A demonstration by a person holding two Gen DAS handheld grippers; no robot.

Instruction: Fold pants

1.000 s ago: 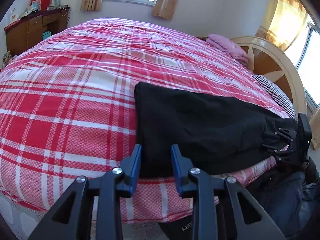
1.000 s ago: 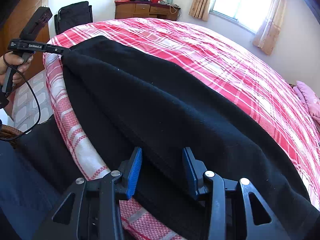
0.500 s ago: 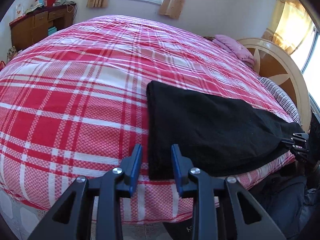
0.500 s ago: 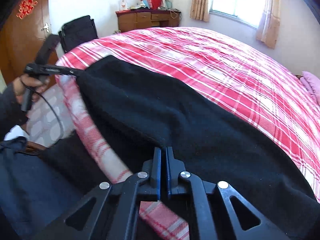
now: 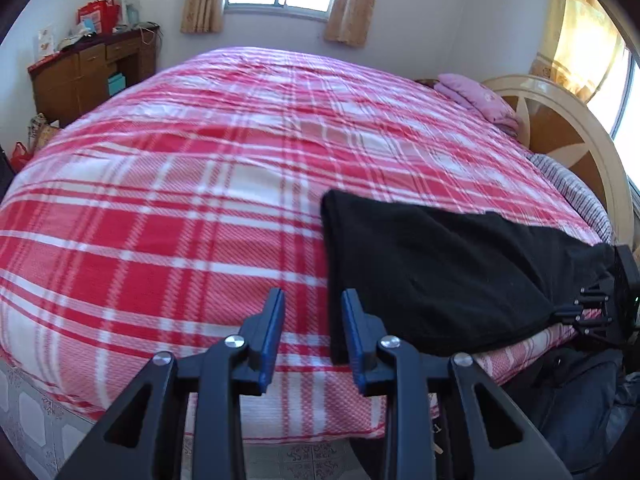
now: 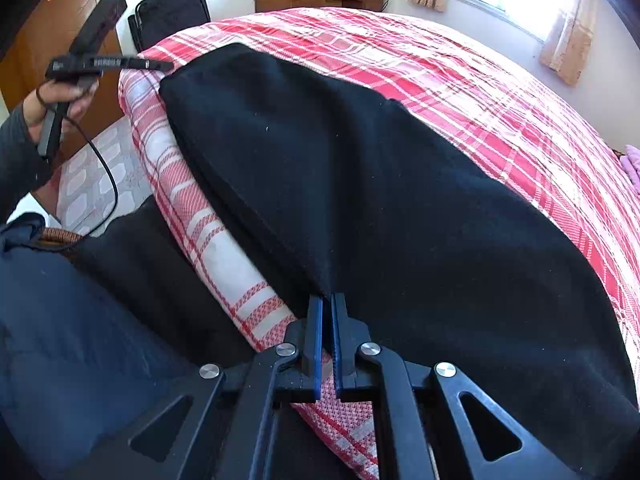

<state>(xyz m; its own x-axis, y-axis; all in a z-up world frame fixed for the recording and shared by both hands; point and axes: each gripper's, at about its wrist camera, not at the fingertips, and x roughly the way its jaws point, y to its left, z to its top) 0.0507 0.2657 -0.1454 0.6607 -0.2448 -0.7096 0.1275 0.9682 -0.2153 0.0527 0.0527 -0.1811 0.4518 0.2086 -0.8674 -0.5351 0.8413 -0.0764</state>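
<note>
The right tongs (image 6: 327, 304) have pinched shut on the near edge of the black pants (image 6: 360, 184) lying along the edge of the plaid bed (image 5: 160, 220), while the left tongs (image 5: 312, 312) stand part-open, empty, at the pants' end.

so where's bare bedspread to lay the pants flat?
Free: the wide plaid bedspread left of the black pants, running back toward the window wall and the pink pillow. Crowded: the near right edge, where the pants lie with the right tool clamped on their edge; the left tool is open at their corner.
</note>
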